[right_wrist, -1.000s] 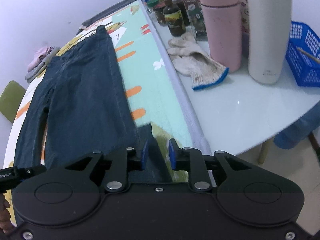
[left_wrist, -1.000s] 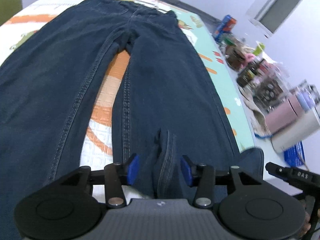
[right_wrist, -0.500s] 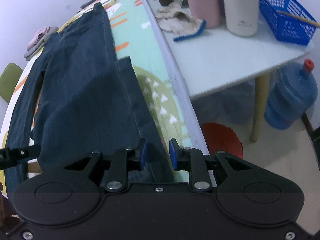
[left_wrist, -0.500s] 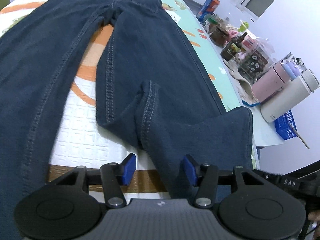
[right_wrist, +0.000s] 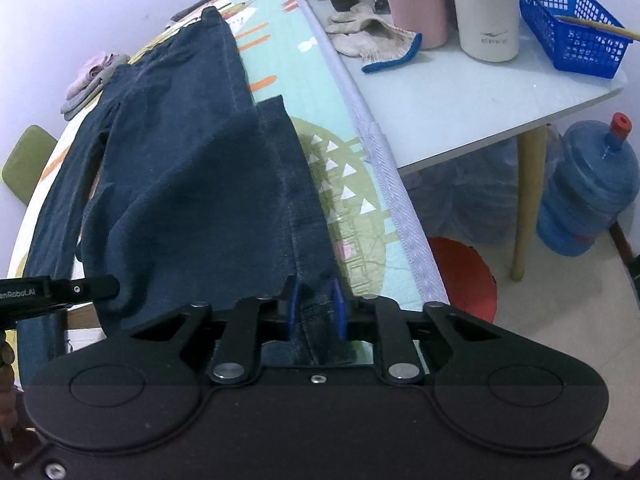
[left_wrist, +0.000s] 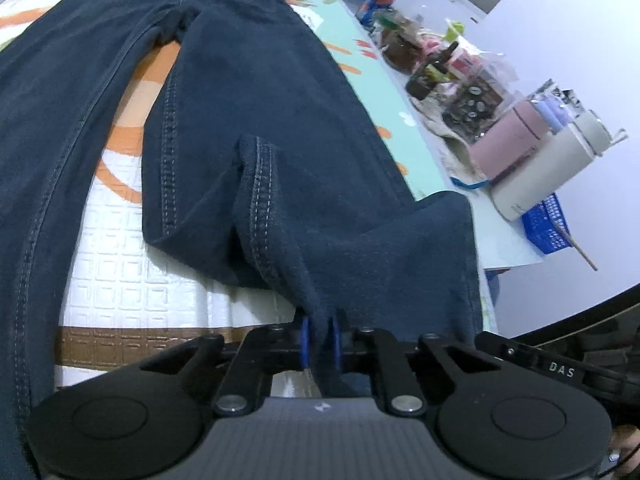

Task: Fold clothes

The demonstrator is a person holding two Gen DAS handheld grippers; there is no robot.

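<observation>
Even soft indoor light, faint shadows, strong fisheye bending, dark vignetted corners

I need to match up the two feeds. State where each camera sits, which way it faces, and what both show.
Left wrist: on the left gripper, facing up the jeans towards the waistband; the right gripper's edge shows.
Right wrist: on the right gripper, facing along the mat edge beside the side table; the left gripper's tip shows.
Shared: the jeans, pink tumbler, blue basket.
</observation>
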